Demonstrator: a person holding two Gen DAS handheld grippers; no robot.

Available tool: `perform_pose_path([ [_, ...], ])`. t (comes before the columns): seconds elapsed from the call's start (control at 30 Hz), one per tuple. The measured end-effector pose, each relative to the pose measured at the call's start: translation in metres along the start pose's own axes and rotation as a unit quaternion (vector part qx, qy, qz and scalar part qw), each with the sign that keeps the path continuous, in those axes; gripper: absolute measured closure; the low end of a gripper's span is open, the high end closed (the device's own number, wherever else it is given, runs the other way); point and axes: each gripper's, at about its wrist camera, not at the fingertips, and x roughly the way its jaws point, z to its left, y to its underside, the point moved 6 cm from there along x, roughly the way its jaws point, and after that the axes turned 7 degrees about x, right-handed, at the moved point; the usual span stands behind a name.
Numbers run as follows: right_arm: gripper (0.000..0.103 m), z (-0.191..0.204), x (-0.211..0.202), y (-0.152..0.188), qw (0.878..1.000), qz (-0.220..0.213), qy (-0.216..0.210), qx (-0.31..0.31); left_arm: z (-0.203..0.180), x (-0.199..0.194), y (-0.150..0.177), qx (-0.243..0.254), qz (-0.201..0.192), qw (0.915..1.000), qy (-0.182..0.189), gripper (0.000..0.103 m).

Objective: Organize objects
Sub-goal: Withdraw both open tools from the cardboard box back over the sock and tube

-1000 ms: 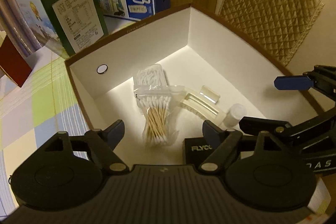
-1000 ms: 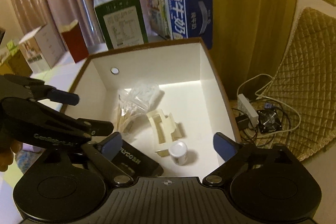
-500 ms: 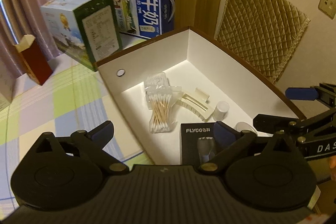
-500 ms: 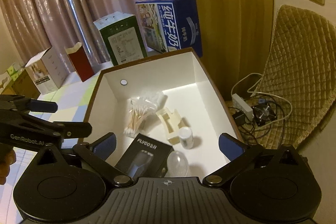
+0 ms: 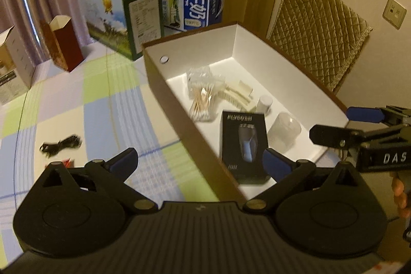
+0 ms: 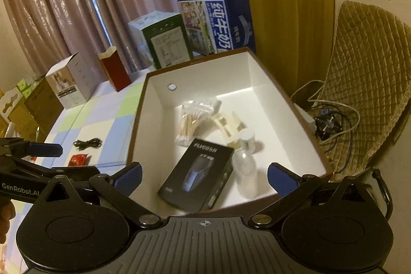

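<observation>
**Both fingers empty and drawn back from the box; two items left on the table**

Fingers of the left gripper (image 5: 200,162) are seen spread wide with nothing between them; the jaws have just been opening, to full spread. Fingers of the right gripper (image 6: 204,177) are likewise apart and empty. Compared with a second ago, both views have pulled back and up from the open white box (image 6: 259,84): the box then filled the frames, and now its near rim and the checked cloth of the table (image 5: 77,120) are visible.

Contents of the box, noted: a bag of cotton swabs (image 6: 190,120), a cream plastic holder (image 6: 228,125), a small white-capped bottle (image 6: 246,139), a clear plastic bottle (image 6: 245,168) lying on its side, and the black shaver box (image 6: 197,176) flat near the front wall. The swabs, released from the left fingers, lie at rest on the box floor.

Still outside, on the table to the left of the box: a coiled black cable (image 6: 87,143) and a small red packet (image 6: 78,159), near each other.

Judgement: the deposit step is finished and the retreat frees both grippers. The remaining work is probably the cable and packet, which lie nearer the left gripper.
</observation>
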Motion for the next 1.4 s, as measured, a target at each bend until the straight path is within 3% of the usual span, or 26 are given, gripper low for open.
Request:
perform_pose_path([
  [0.63, 0.002, 0.093, 0.002, 0.06, 0.998, 0.046, -0.042, -0.026, 0.053, -0.048, 0.079, -0.039, 0.024, 0.9987, -0.024, 0.001],
  [1.4, 0.002, 0.179, 0.062, 0.105, 0.991, 0.098, -0.075, -0.047, 0.15, -0.069, 0.155, -0.099, 0.066, 0.9906, -0.066, 0.001],
])
